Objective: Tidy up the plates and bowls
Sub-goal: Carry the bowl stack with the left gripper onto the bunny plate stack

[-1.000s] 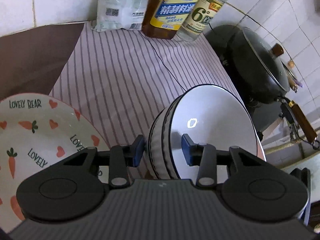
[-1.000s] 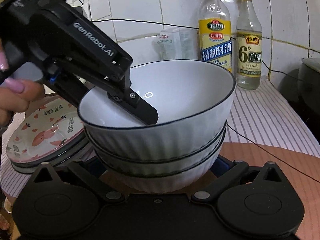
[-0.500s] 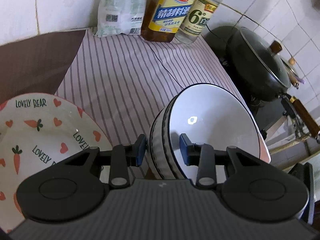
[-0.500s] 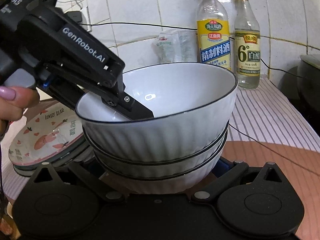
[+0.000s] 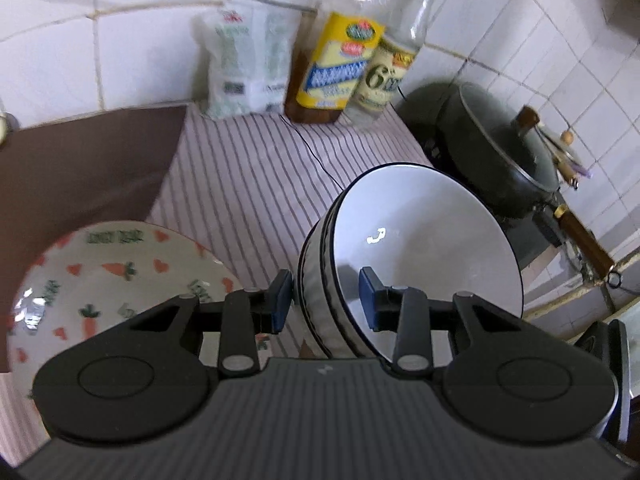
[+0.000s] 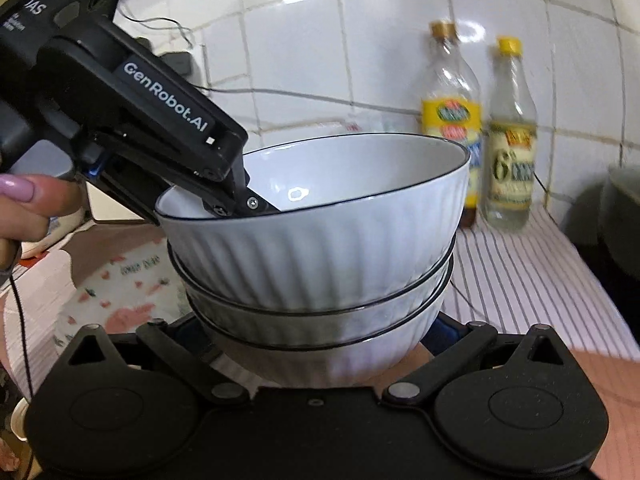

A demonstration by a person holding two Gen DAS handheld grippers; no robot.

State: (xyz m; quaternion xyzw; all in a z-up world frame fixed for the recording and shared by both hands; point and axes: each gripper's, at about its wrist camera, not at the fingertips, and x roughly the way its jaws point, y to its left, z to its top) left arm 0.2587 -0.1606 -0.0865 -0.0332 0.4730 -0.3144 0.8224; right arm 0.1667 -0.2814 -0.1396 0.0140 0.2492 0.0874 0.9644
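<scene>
A stack of three white ribbed bowls [image 5: 424,248] with dark rims fills both views; it also shows in the right wrist view [image 6: 320,248]. My left gripper [image 5: 326,300] straddles the near rims of the stack, one finger inside the top bowl and one outside, with a small gap at the outer pad. My right gripper [image 6: 316,332] is spread wide around the lowest bowl, its fingertips mostly hidden behind it. The stack looks lifted and tilted above the counter. A carrot-and-heart plate [image 5: 104,280] lies at the left and also shows in the right wrist view [image 6: 120,292].
A striped cloth [image 5: 256,184] covers the counter. Two bottles [image 5: 360,64] and a white bag [image 5: 248,64] stand against the tiled wall. A lidded black wok [image 5: 504,152] sits at the right. A brown mat [image 5: 80,168] lies at the left.
Both grippers and the bowl stack have risen and moved back from the wall; the bottles and plate now sit lower and farther in view. The left jaws have widened slightly.
</scene>
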